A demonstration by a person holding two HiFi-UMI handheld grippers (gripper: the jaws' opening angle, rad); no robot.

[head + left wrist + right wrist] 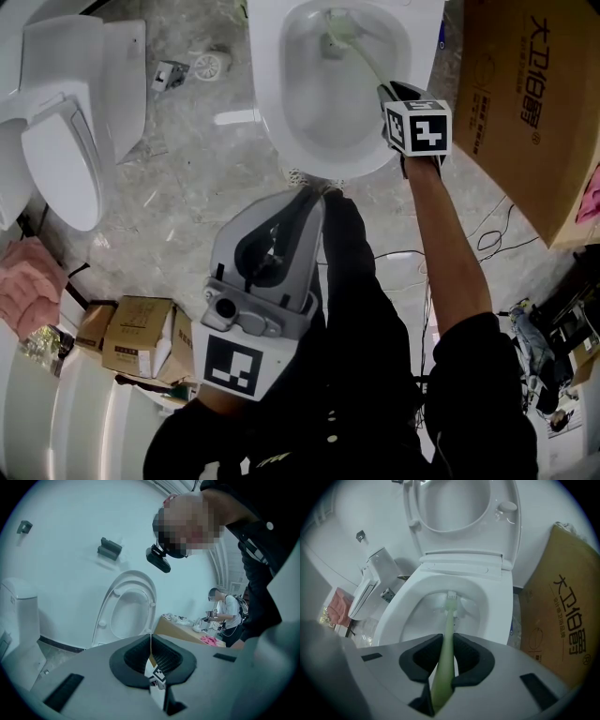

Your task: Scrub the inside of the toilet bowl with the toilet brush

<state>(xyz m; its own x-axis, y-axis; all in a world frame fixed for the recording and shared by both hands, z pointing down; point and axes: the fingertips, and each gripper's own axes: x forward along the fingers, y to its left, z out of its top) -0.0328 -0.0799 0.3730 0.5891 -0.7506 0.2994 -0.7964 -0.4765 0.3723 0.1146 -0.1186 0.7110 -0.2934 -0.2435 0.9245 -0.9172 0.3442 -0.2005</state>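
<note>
1 pale-green toilet brush (449, 609), clenched in the right hand-held gripper (446, 640), reaches the bowl (399, 605).

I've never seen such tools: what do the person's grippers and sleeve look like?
Both grippers are smooth grey shells tapering to black ribbed pads. The left gripper carries a round camera lens and a white cube with black square markers; the right gripper has the same cube. The person wears a black sleeve.

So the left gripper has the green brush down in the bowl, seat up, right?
No, the right gripper holds the green brush, jaws shut on its handle, as the right gripper view shows. Brush down in the bowl, seat up: correct.
</note>
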